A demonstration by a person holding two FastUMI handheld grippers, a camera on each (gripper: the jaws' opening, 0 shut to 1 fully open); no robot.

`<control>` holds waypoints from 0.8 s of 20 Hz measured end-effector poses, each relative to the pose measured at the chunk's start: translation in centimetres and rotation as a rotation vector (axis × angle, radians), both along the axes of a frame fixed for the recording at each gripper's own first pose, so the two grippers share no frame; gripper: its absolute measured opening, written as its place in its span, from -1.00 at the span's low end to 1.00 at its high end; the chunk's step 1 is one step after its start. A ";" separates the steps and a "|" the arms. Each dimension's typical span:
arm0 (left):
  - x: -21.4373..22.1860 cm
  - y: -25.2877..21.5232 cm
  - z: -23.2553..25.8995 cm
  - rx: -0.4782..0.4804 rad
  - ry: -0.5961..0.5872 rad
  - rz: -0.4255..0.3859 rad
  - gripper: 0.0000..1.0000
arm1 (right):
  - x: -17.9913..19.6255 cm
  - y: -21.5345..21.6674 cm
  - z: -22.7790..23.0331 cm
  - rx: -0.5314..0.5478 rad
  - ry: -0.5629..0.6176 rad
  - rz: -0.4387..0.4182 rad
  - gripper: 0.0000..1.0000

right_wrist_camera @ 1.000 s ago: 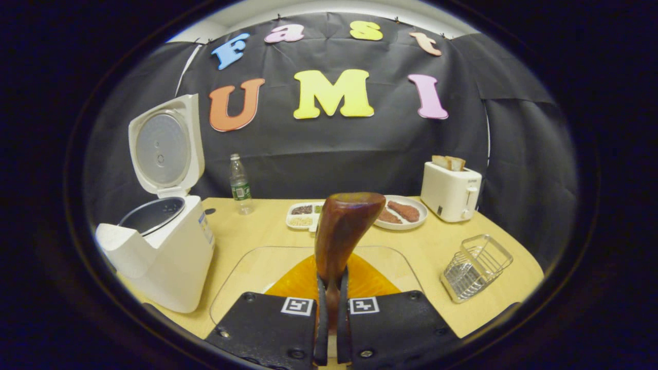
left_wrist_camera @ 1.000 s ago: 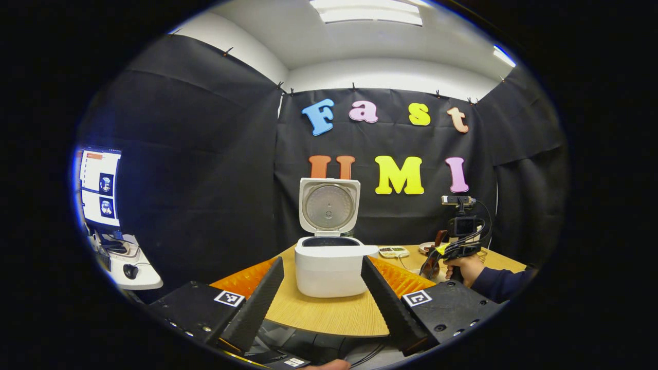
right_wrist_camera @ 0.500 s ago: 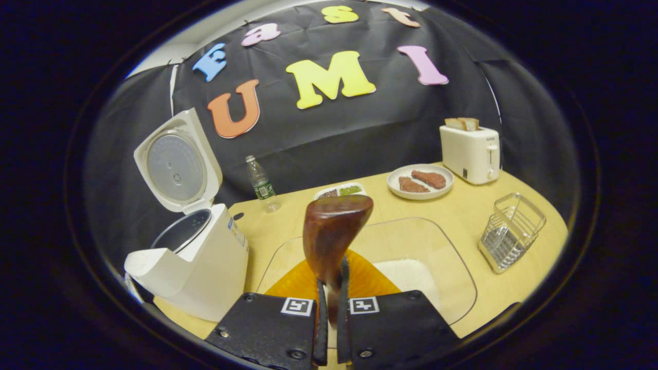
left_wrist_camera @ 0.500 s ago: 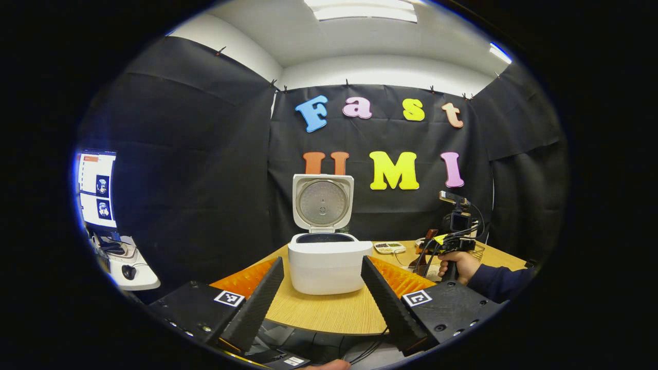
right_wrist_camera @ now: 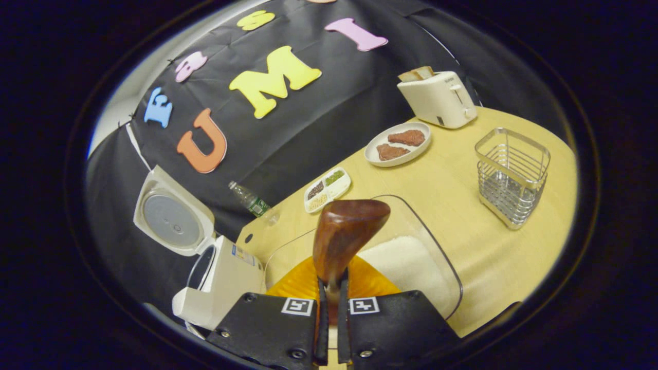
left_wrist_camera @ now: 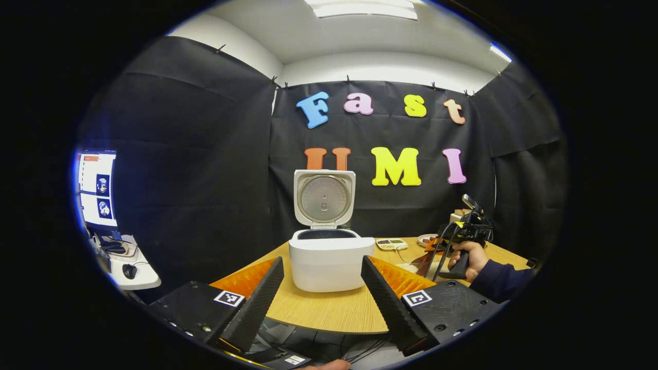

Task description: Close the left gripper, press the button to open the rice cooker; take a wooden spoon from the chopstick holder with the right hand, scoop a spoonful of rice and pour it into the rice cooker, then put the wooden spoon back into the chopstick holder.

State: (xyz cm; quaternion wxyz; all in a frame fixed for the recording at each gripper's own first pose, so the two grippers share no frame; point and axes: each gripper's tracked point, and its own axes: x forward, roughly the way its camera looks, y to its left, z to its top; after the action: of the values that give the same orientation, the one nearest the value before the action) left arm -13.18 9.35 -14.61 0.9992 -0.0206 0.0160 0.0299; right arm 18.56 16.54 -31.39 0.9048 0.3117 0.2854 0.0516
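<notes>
Bottom middle of right gripper view: right gripper [right_wrist_camera: 329, 329] clenched on spoon [right_wrist_camera: 345, 237] handle, bowl end up over clear dish [right_wrist_camera: 437, 257] with white rice [right_wrist_camera: 406, 264]. Cooker [right_wrist_camera: 216, 277] lower left, lid up. Wire holder [right_wrist_camera: 511, 174] right side, on table [right_wrist_camera: 462, 185]. Left gripper view: left gripper [left_wrist_camera: 321, 293] fingers spread wide, nothing between; cooker [left_wrist_camera: 329, 257] at centre, lid up.
</notes>
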 end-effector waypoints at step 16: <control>0.7 -2.8 0.3 0.047 0.008 -0.050 0.92 | -2.8 -5.9 11.9 0.680 -0.233 -0.079 -0.77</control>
State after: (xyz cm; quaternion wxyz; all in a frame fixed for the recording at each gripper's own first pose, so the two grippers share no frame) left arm -12.51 6.58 -14.33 0.9998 0.0033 0.0197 0.0052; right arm 15.77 10.65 -19.48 0.7771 0.5977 0.1347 0.1438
